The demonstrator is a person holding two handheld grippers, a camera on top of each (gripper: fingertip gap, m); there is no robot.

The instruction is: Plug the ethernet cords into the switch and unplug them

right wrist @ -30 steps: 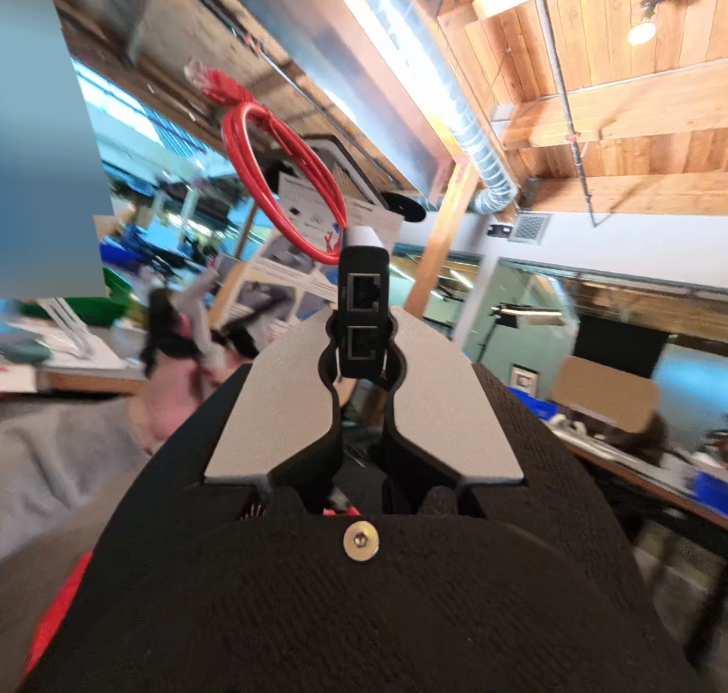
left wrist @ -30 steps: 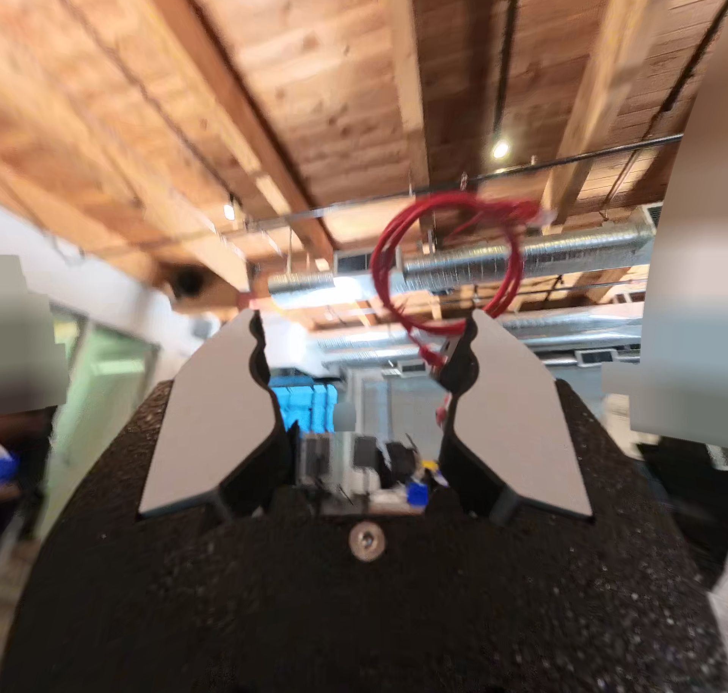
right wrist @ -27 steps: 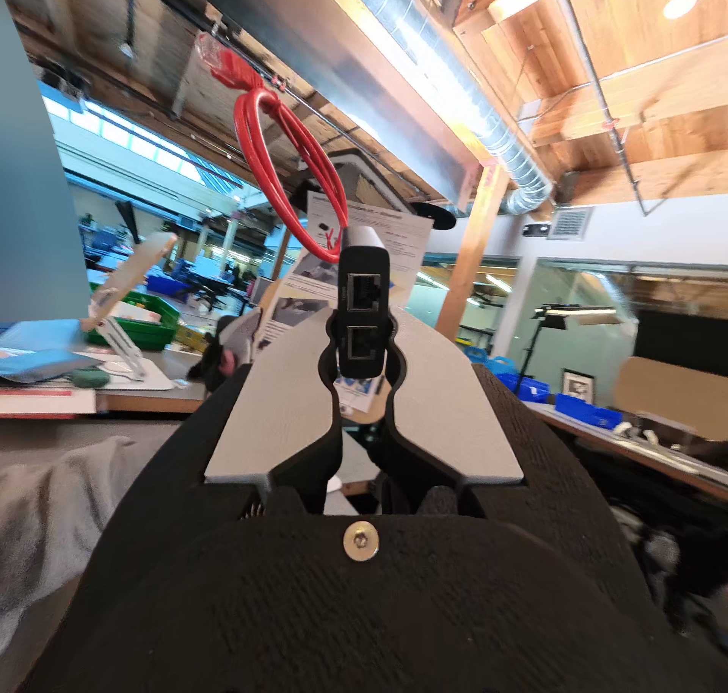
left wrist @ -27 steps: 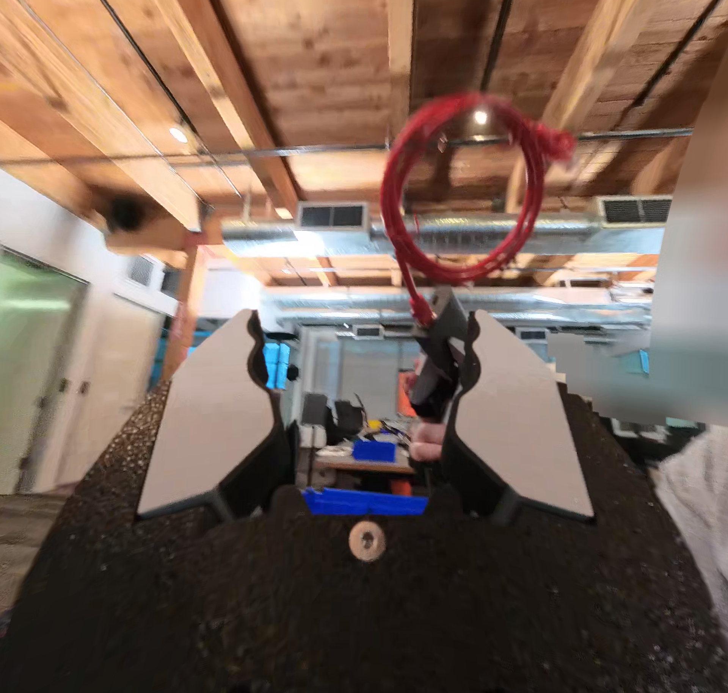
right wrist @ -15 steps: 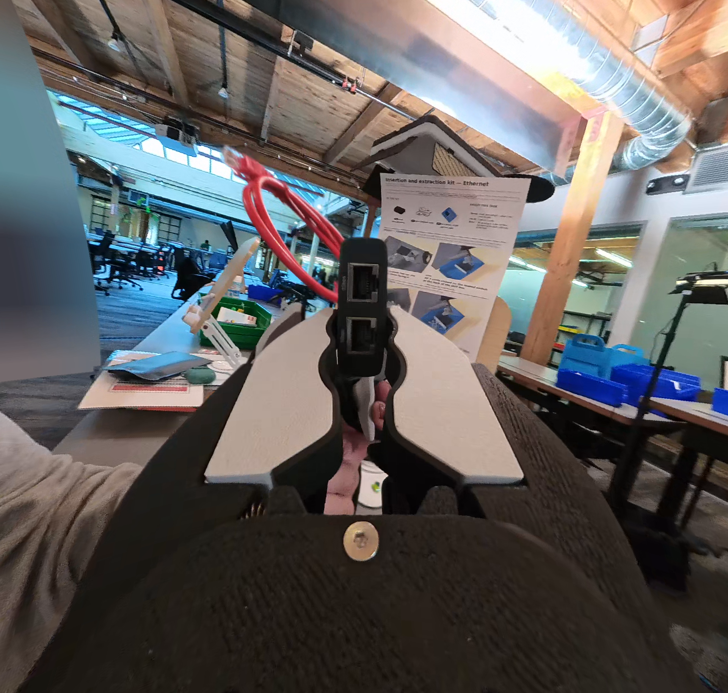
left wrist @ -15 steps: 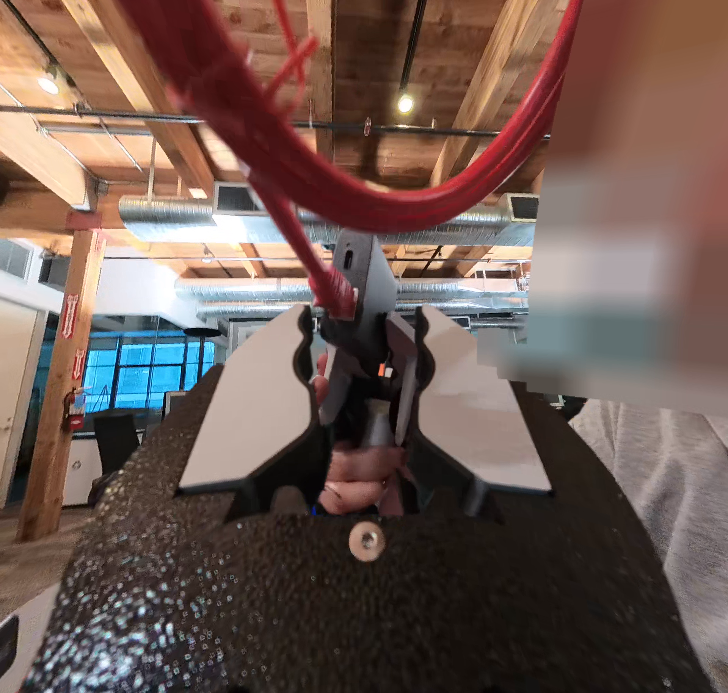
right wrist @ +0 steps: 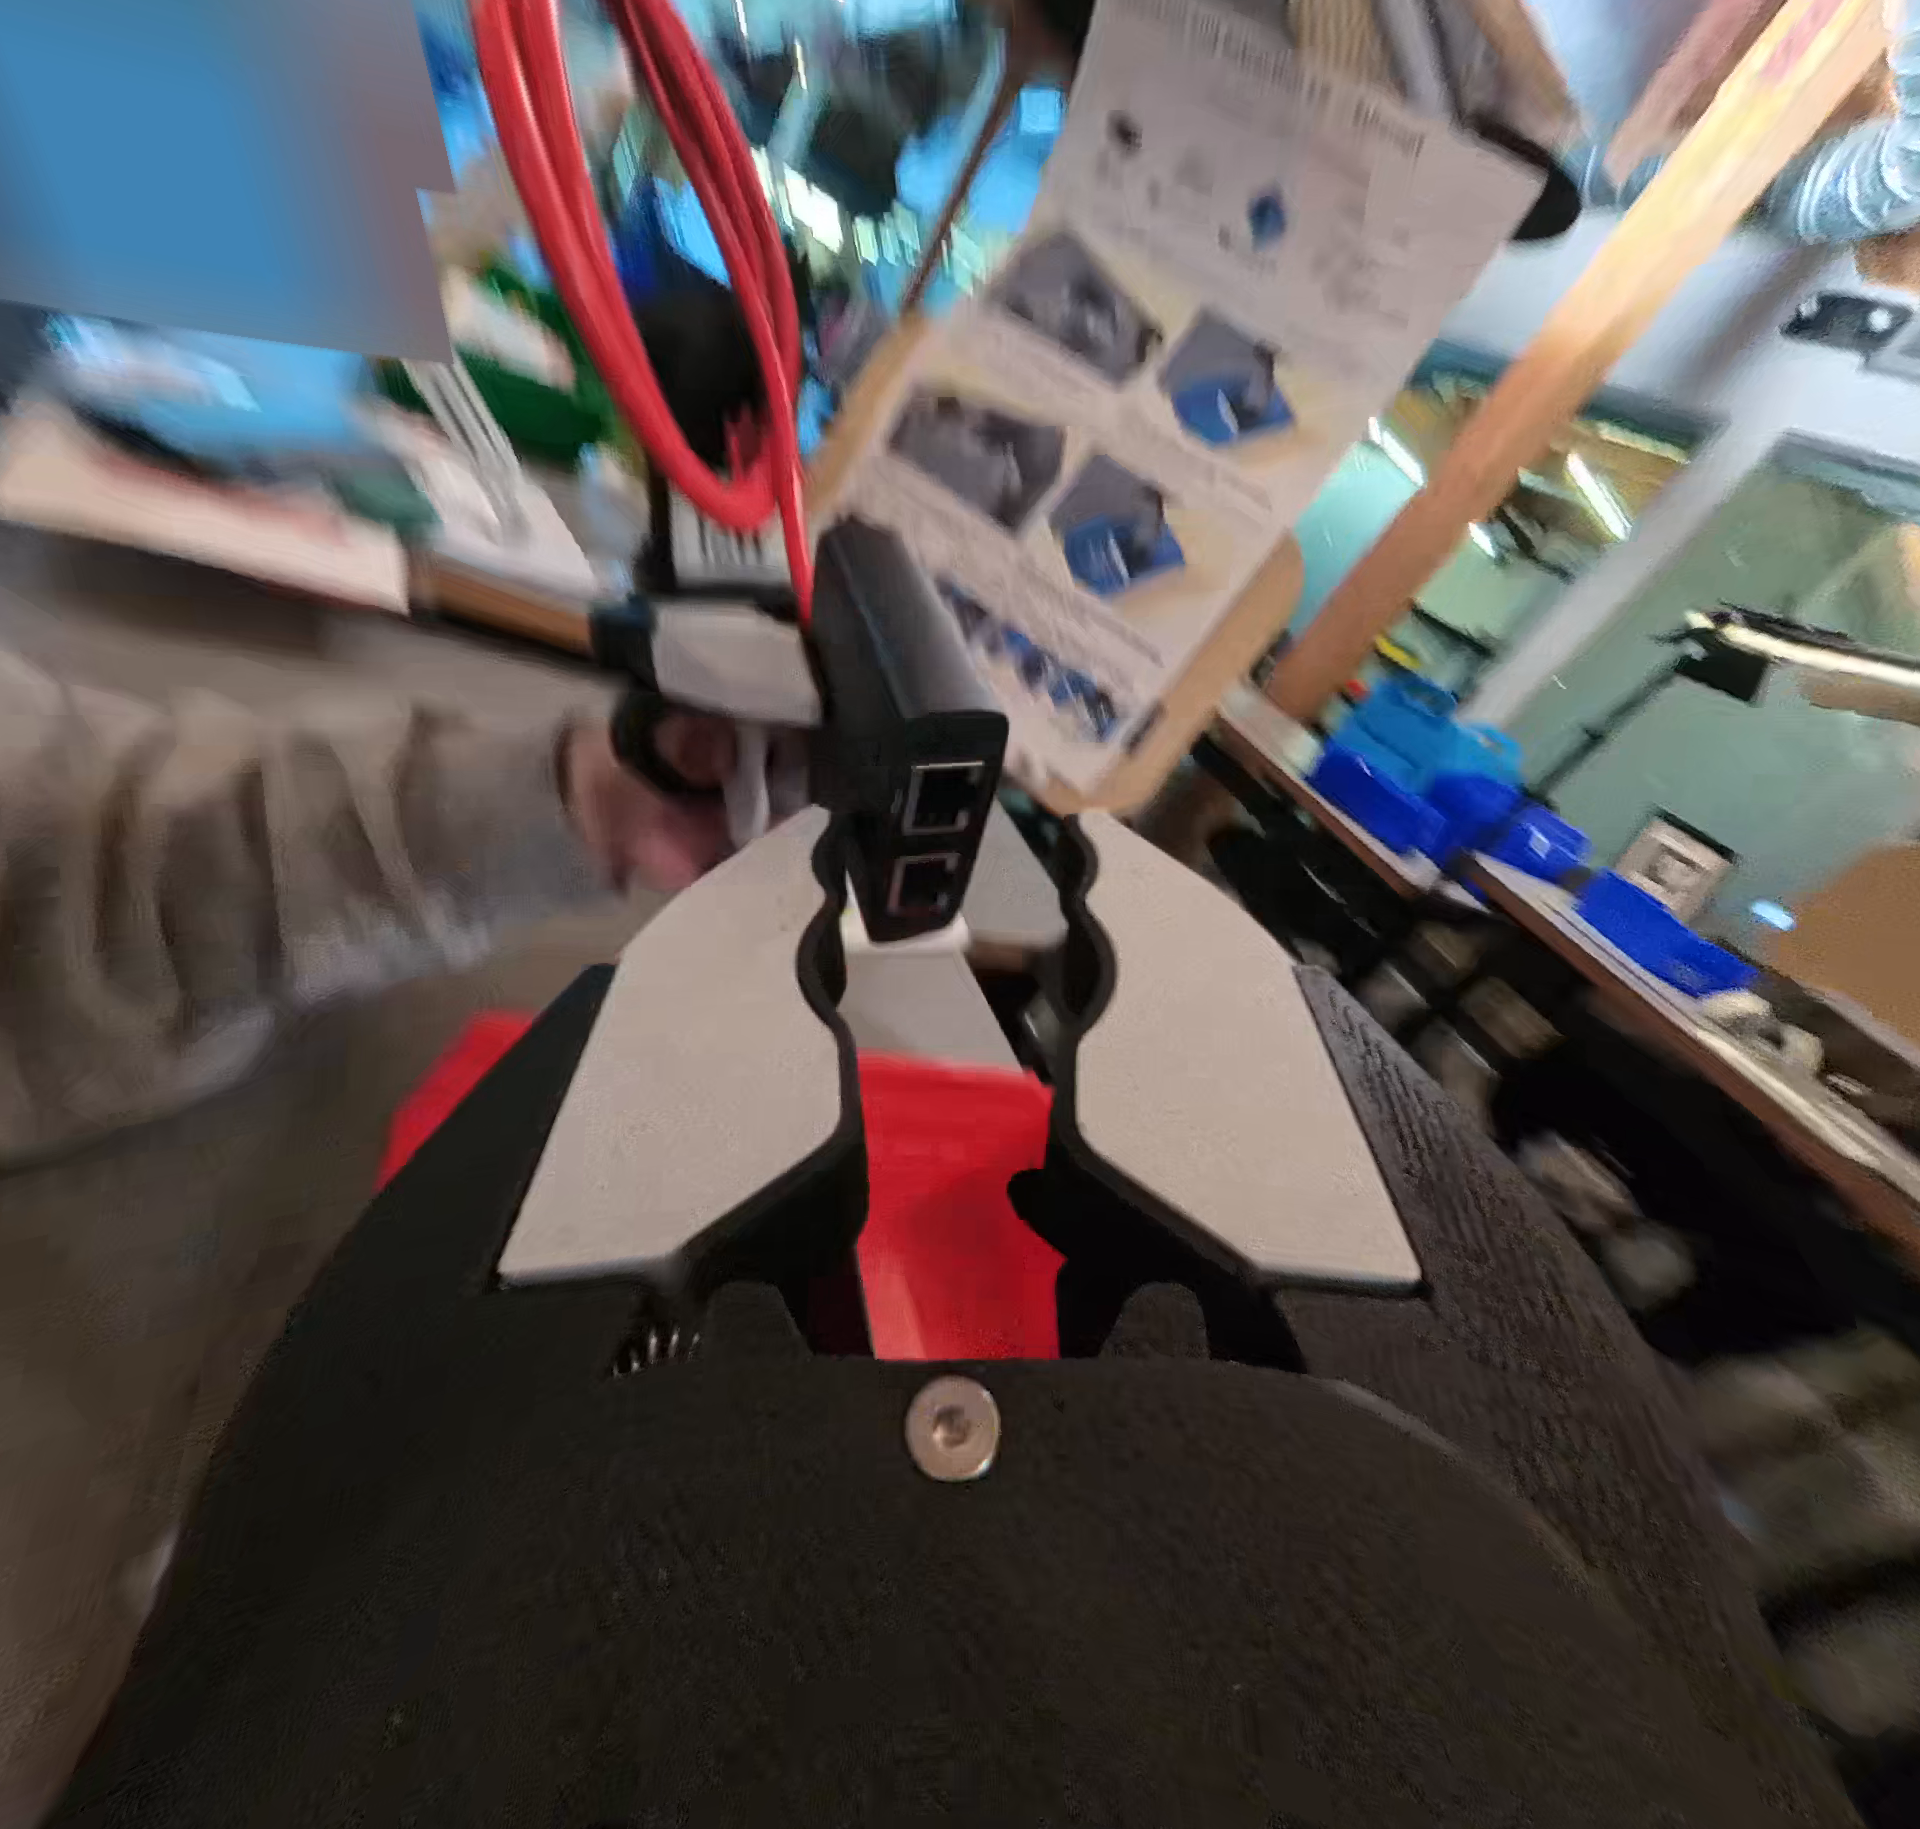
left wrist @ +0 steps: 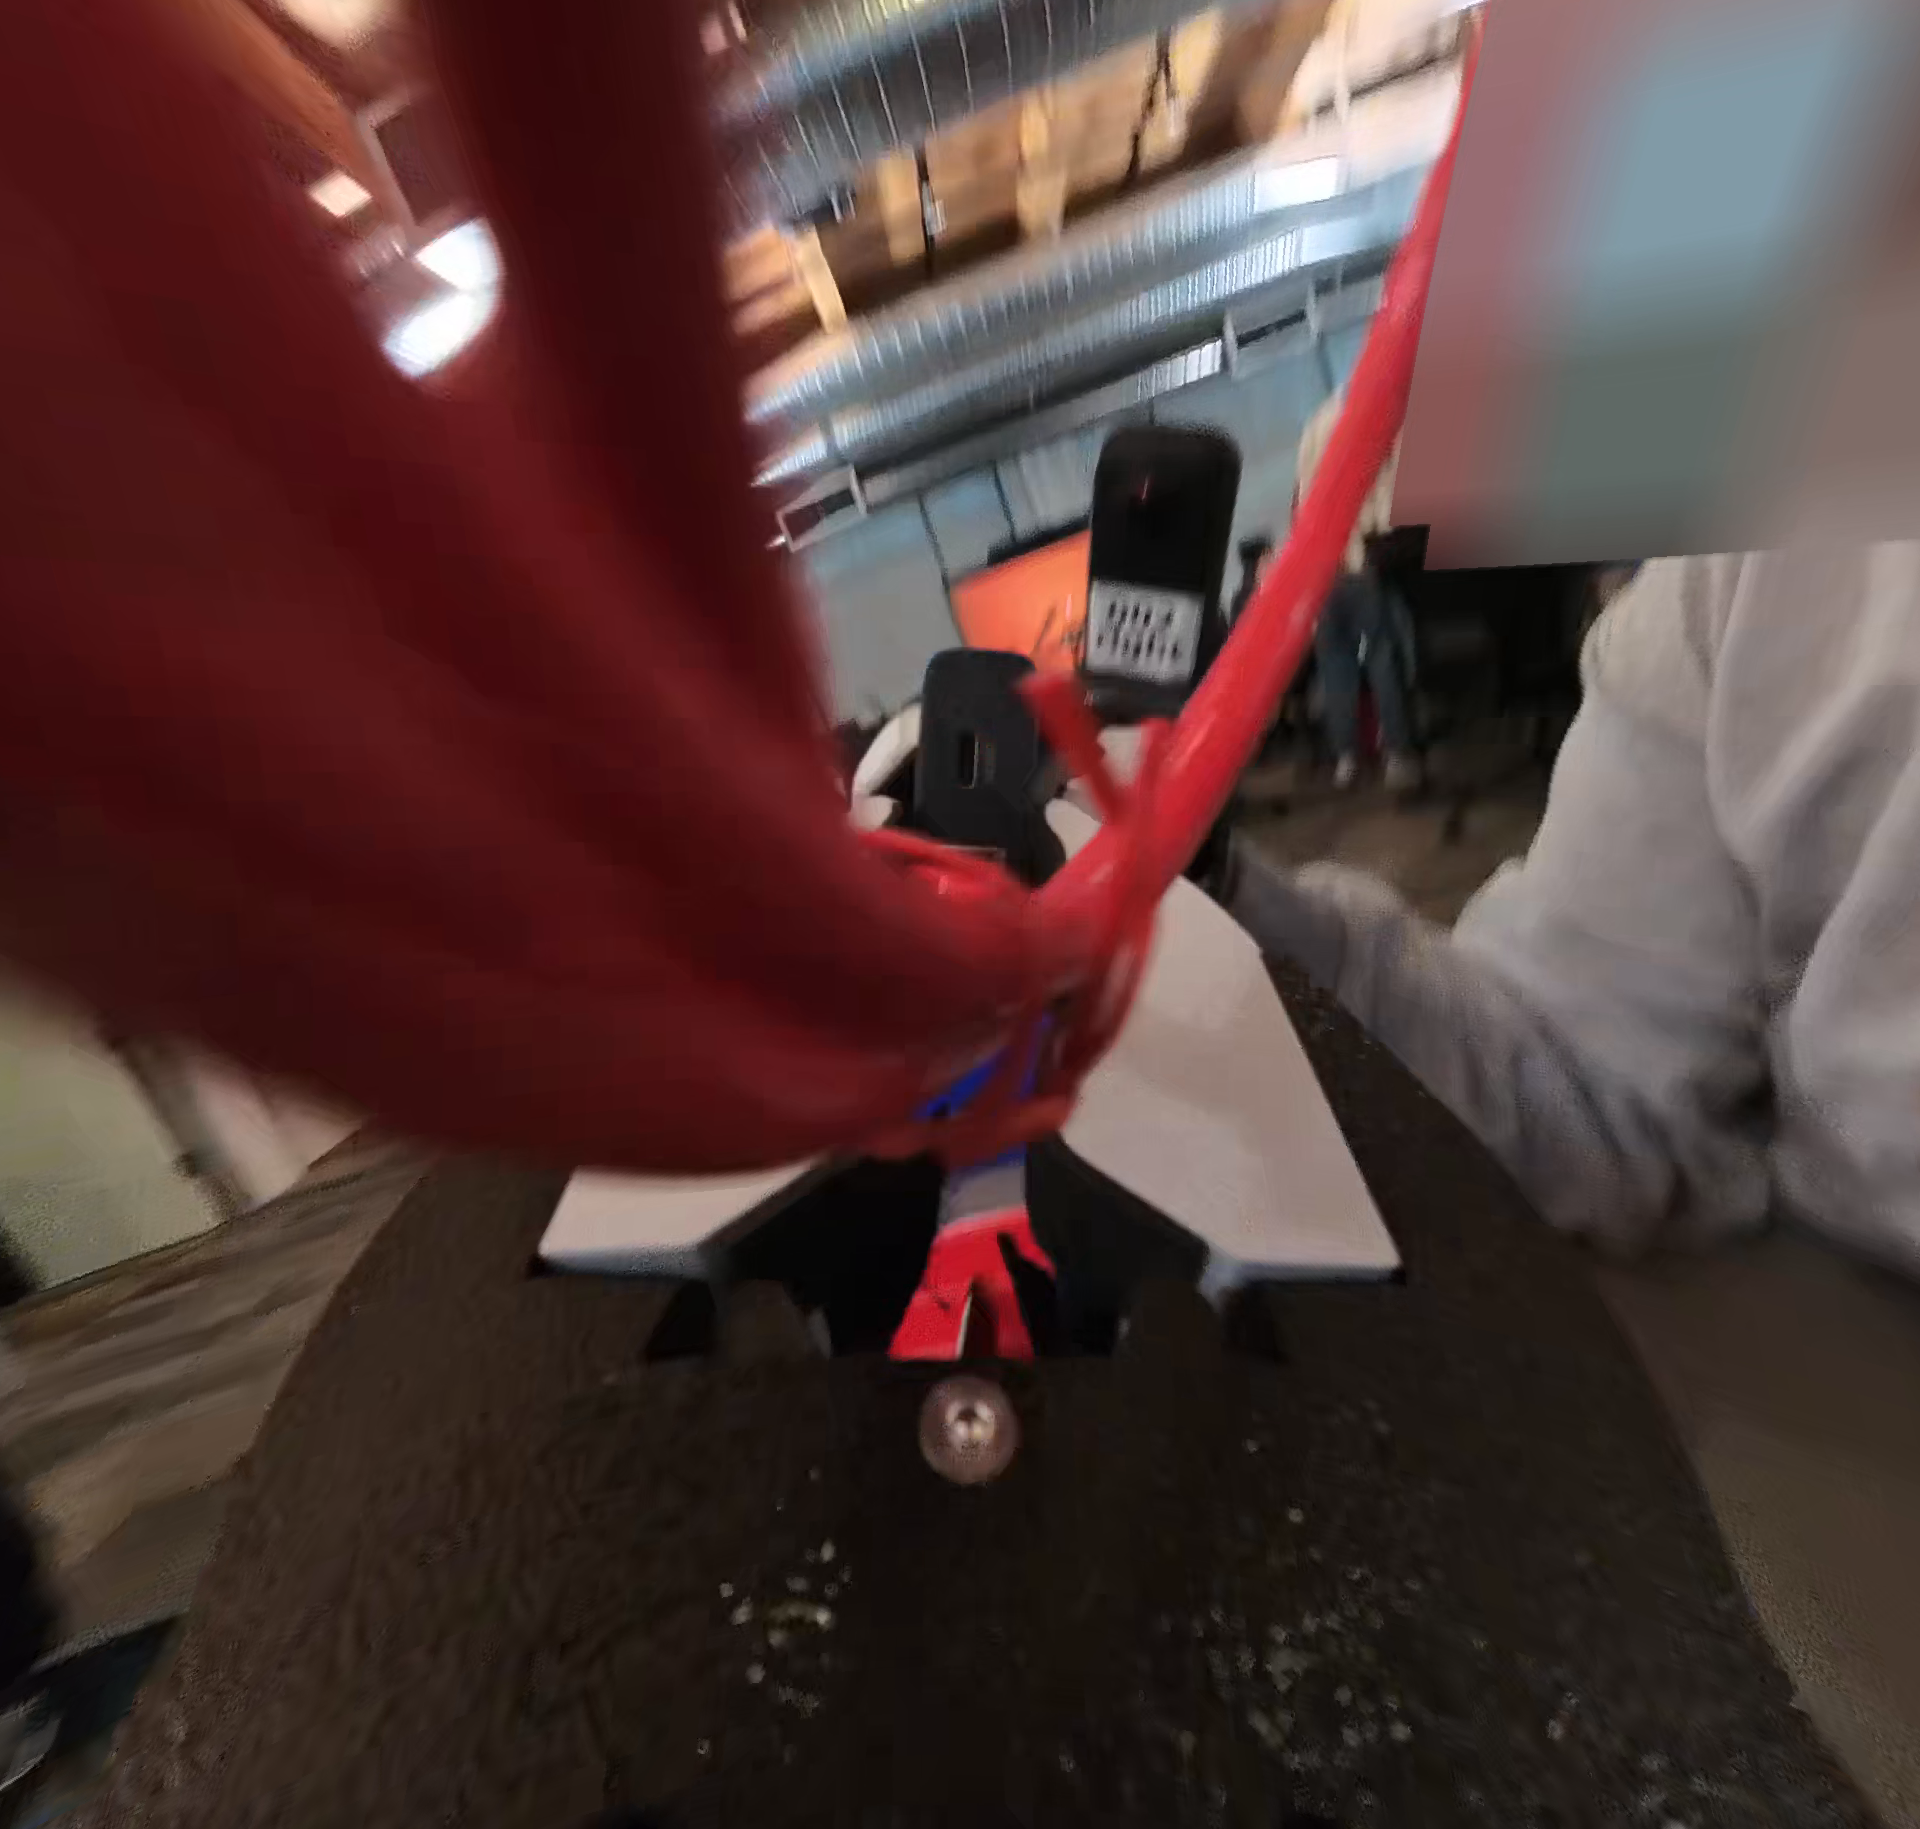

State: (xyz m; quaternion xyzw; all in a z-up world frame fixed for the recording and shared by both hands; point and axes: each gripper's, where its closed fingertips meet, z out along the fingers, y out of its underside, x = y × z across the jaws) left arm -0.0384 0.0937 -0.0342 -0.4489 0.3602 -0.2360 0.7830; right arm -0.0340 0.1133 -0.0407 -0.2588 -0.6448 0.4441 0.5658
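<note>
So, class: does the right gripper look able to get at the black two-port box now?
Probably yes: the right gripper has its jaws apart with the black two-port box at their tips, nothing between. The red cable loops above, clear of the gap.

Bright, even indoor light fills both views. The coiled red cable looms close to the left lens, a dark smear out of focus. Motion blur streaks both backgrounds, and wide-angle distortion bends the edges.
</note>
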